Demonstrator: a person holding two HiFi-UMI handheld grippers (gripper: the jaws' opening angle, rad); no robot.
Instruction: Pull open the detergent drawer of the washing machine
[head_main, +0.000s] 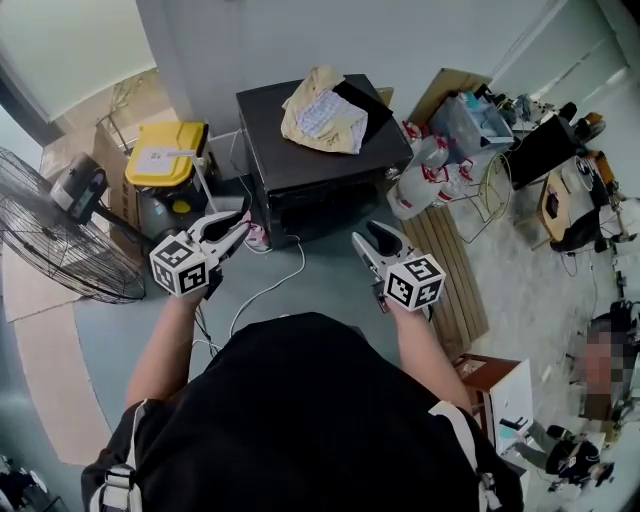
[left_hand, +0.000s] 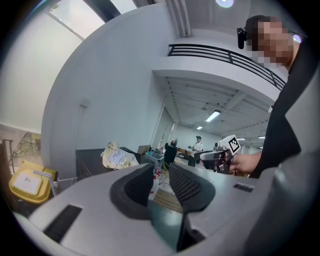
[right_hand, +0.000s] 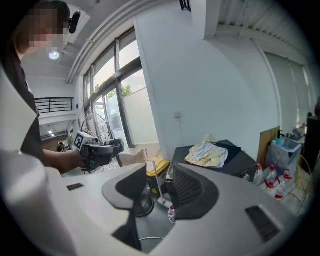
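A black, boxy washing machine (head_main: 320, 165) stands against the wall ahead, with a crumpled yellowish cloth (head_main: 322, 110) on its top. It also shows in the left gripper view as the machine (left_hand: 92, 157) and in the right gripper view as the machine (right_hand: 235, 162). I cannot make out the detergent drawer on its dark front. My left gripper (head_main: 238, 225) hovers left of the front and my right gripper (head_main: 364, 238) right of it, both clear of it. Each stands slightly open, left gripper (left_hand: 161, 172) and right gripper (right_hand: 159, 176), with nothing between the jaws.
A yellow-lidded bin (head_main: 165, 155) and a large floor fan (head_main: 60, 235) stand to the left. White bottles (head_main: 430, 170) and a wooden pallet (head_main: 452, 270) lie to the right. A white cable (head_main: 270, 285) trails across the floor in front of the machine.
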